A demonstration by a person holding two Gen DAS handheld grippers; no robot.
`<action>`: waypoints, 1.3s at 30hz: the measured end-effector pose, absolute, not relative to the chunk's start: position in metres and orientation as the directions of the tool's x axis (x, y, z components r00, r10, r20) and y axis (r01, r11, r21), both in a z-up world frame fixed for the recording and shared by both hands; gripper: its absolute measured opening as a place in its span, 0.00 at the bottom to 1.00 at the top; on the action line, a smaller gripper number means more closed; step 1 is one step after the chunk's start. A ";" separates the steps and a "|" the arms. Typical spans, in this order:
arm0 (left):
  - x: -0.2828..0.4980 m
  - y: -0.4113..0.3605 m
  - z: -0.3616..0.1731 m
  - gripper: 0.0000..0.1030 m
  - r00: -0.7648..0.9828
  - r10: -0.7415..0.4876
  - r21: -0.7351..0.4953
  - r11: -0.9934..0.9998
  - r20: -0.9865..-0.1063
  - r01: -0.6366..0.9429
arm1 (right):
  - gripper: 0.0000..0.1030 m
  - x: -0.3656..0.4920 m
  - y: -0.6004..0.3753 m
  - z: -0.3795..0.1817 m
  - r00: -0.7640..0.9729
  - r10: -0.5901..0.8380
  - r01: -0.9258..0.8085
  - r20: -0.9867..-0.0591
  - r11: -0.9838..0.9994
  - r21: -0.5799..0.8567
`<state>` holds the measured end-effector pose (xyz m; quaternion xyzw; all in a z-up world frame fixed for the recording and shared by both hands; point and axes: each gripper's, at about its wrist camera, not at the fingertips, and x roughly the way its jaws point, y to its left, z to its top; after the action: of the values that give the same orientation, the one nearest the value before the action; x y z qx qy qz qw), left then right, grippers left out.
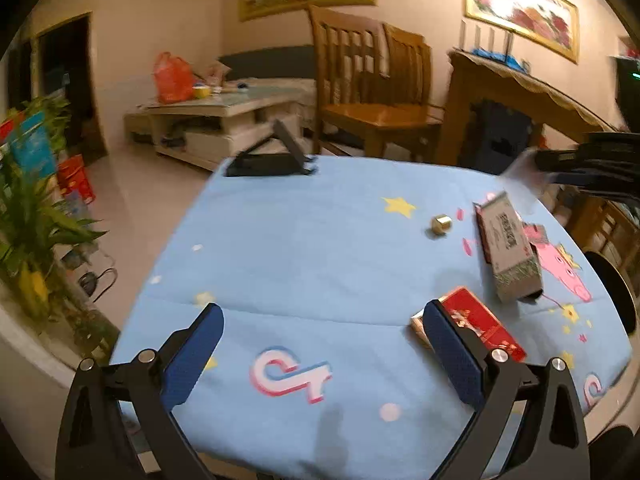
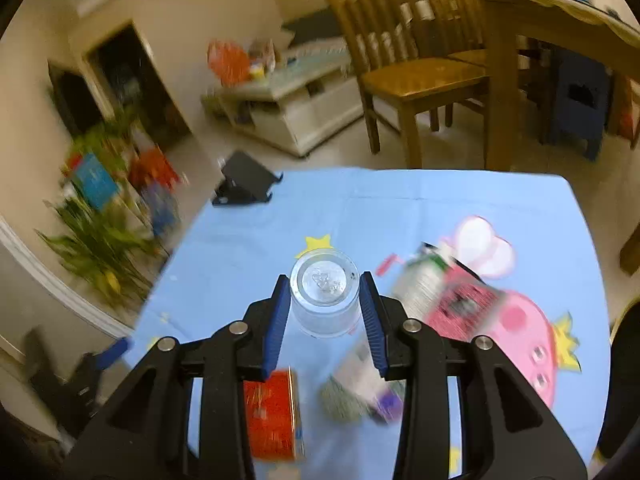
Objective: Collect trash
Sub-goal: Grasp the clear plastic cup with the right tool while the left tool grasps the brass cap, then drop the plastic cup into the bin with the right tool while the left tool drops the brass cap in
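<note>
trash on blue cloth (image 1: 304, 248): two boxes, one cup (image 2: 325, 294) clamped in right hand-held gripper (image 2: 325, 300); left hand-held gripper (image 1: 320, 356) wide.

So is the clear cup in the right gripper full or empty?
Empty. The cup, held between the right gripper's pads, is see-through, and only the blue tablecloth shows through it.

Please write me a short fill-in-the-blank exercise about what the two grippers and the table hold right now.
1. The right gripper is shut on a clear plastic ____.
2. The left gripper is open and holds ____.
3. The box beside the left gripper's finger is ____ in colour.
4. The tablecloth is light ____.

Missing words: cup; nothing; red; blue
</note>
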<state>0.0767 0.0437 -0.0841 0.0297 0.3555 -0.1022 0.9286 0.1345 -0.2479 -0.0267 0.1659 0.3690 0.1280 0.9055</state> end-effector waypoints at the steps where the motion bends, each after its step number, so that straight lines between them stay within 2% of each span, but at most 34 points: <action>1: 0.083 0.038 -0.082 0.93 0.712 -0.198 -0.027 0.969 -0.674 0.244 | 0.34 0.118 -0.264 -0.025 0.713 0.364 -0.099 -0.599 0.899 0.428; 3: 0.103 0.019 -0.073 0.93 0.684 -0.285 -0.040 0.935 -0.672 0.351 | 0.34 0.088 -0.296 -0.022 0.748 0.358 -0.073 -0.558 0.881 0.468; 7: 0.163 -0.027 -0.070 0.90 0.616 -0.341 -0.017 0.883 -0.710 0.469 | 0.34 0.037 -0.354 -0.027 0.798 0.330 -0.010 -0.504 0.844 0.536; 10: 0.204 -0.056 -0.084 0.75 0.539 -0.343 -0.062 0.880 -0.769 0.472 | 0.34 0.008 -0.390 -0.038 0.822 0.307 0.035 -0.481 0.815 0.579; 12: 0.229 -0.073 -0.101 0.61 0.486 -0.302 -0.078 0.900 -0.820 0.429 | 0.34 -0.004 -0.407 -0.045 0.830 0.297 0.053 -0.471 0.800 0.598; 16: 0.251 -0.095 -0.124 0.55 0.427 -0.249 -0.090 0.930 -0.869 0.357 | 0.34 -0.017 -0.436 -0.058 0.838 0.287 0.082 -0.464 0.775 0.627; 19: 0.245 -0.102 -0.127 0.42 0.430 -0.190 -0.041 0.942 -0.883 0.332 | 0.34 -0.023 -0.448 -0.065 0.842 0.288 0.086 -0.456 0.763 0.641; 20: 0.243 -0.103 -0.127 0.35 0.425 -0.184 -0.037 0.943 -0.886 0.330 | 0.34 -0.023 -0.450 -0.067 0.844 0.285 0.089 -0.453 0.760 0.644; 21: 0.241 -0.102 -0.126 0.20 0.417 -0.183 -0.043 0.945 -0.890 0.324 | 0.34 -0.026 -0.456 -0.070 0.847 0.281 0.092 -0.450 0.757 0.647; 22: 0.239 -0.099 -0.126 0.15 0.401 -0.179 -0.051 0.950 -0.899 0.309 | 0.34 -0.027 -0.457 -0.071 0.849 0.281 0.093 -0.447 0.754 0.650; 25: 0.237 -0.082 -0.123 0.15 0.350 -0.216 -0.132 0.960 -0.911 0.249 | 0.34 -0.029 -0.458 -0.075 0.859 0.276 0.096 -0.432 0.742 0.664; 29: 0.231 -0.066 -0.112 0.14 0.365 -0.240 -0.177 0.964 -0.899 0.199 | 0.34 -0.039 -0.459 -0.073 0.873 0.265 0.092 -0.409 0.735 0.672; 33: 0.208 -0.059 -0.082 0.14 0.482 -0.182 -0.102 0.977 -0.857 0.187 | 0.34 -0.054 -0.462 -0.063 0.892 0.219 0.100 -0.395 0.758 0.645; 36: 0.178 -0.063 -0.059 0.14 0.575 -0.146 -0.037 0.980 -0.805 0.198 | 0.35 -0.061 -0.463 -0.066 0.888 0.150 0.148 -0.434 0.801 0.581; 39: 0.145 -0.073 -0.045 0.14 0.621 -0.145 0.000 0.974 -0.770 0.227 | 0.35 -0.063 -0.475 -0.084 0.879 0.114 0.204 -0.462 0.786 0.583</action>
<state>0.1452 -0.0728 -0.0449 0.0485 0.4228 -0.1034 0.8990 -0.0631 -0.4752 -0.0842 0.3261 0.2443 -0.0246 0.9129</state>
